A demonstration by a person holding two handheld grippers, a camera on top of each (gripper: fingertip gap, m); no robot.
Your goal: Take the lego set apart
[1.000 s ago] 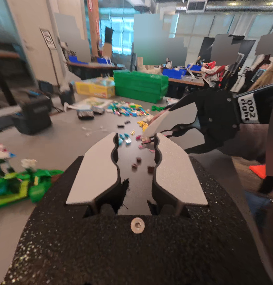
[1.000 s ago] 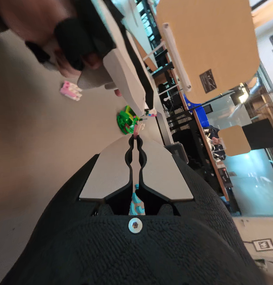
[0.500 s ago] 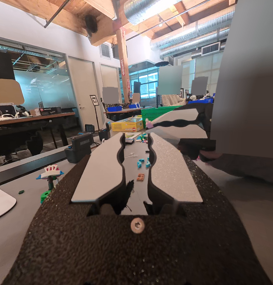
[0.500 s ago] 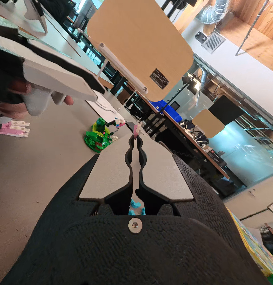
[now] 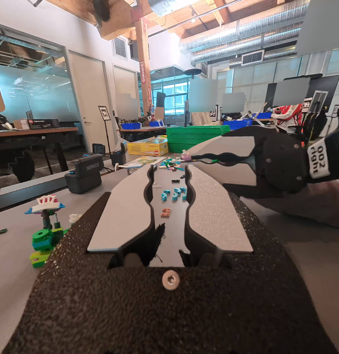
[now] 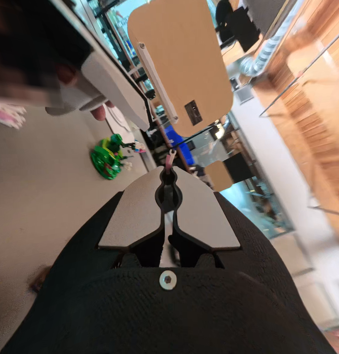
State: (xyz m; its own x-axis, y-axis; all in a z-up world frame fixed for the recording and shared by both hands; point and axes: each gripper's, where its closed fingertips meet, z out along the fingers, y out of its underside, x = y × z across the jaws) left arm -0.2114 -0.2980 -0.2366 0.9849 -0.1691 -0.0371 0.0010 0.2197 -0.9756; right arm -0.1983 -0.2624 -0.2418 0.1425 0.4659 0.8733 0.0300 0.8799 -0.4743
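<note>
Right gripper pinches a pink piece (blurred, perhaps white-tipped); left gripper hangs empty, jaws apart, above the table.

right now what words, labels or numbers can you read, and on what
I don't quote writing; these bear it:
white label on the right gripper, shut on a pink piece
yellow box
black case
black box, far desk
red banner, wooden post
dark plate, tan panel: blurred
</note>
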